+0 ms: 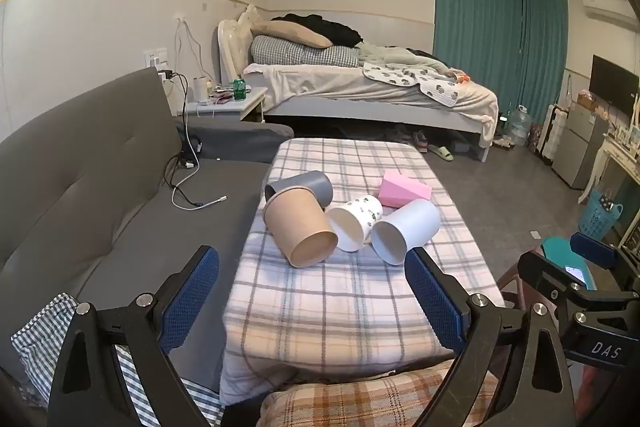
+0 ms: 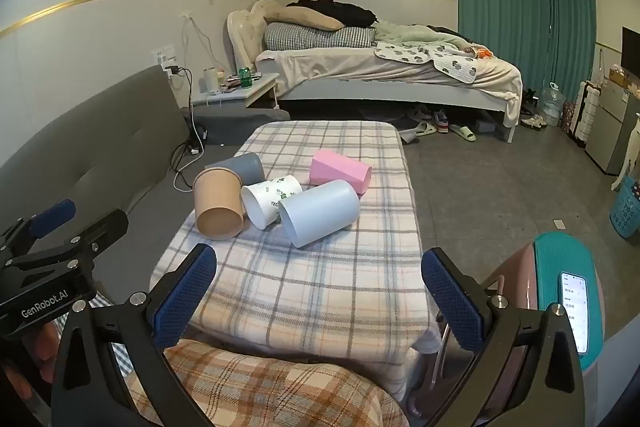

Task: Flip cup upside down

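Observation:
Several cups lie on their sides on a plaid-covered table (image 1: 332, 307) (image 2: 320, 287): a brown paper cup (image 1: 302, 227) (image 2: 218, 201), a grey cup (image 1: 308, 185) (image 2: 244, 163) behind it, a white leaf-print cup (image 1: 356, 221) (image 2: 270, 199), a pale blue cup (image 1: 406, 231) (image 2: 320, 211) and a pink cup (image 1: 404, 193) (image 2: 340, 171). My left gripper (image 1: 312, 263) is open and empty, short of the cups. My right gripper (image 2: 320, 263) is open and empty, also short of them.
A grey sofa (image 1: 100, 187) with cables runs along the table's left side. A teal stool with a phone (image 2: 576, 303) stands at the right. A bed (image 1: 360, 87) and nightstand are at the back. A plaid cushion (image 2: 260, 383) lies near the front.

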`<state>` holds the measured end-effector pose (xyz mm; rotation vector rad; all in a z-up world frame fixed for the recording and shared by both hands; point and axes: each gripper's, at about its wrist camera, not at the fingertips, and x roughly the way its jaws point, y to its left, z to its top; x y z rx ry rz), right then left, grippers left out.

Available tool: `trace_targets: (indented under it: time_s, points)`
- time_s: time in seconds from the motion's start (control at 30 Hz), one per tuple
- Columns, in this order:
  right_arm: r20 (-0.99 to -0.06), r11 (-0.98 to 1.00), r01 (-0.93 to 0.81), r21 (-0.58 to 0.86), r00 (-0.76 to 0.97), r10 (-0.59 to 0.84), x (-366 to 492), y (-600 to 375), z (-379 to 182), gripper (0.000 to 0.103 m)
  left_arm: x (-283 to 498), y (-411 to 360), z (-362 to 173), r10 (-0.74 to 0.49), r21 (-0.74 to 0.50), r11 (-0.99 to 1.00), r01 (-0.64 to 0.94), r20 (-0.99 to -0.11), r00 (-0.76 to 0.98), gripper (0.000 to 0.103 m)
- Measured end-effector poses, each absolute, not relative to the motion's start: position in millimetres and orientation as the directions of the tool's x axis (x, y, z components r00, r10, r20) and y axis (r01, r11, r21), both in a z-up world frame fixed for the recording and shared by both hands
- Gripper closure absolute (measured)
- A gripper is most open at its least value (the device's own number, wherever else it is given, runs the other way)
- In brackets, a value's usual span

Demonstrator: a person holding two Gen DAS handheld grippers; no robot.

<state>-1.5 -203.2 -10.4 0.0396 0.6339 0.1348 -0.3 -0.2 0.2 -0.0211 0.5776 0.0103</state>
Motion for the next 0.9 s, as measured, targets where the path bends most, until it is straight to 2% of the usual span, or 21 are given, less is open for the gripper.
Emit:
trace_targets:
  time_s: [0.9]
  points:
    - [-0.585,0.990,-0.120,0.076,0.799,0.142,-1.1,-200.8,-8.4,0.000,-0.2,0.1,0.1,0.000,-0.026,1.000,-0.018,-0.553,0.833,0.006]
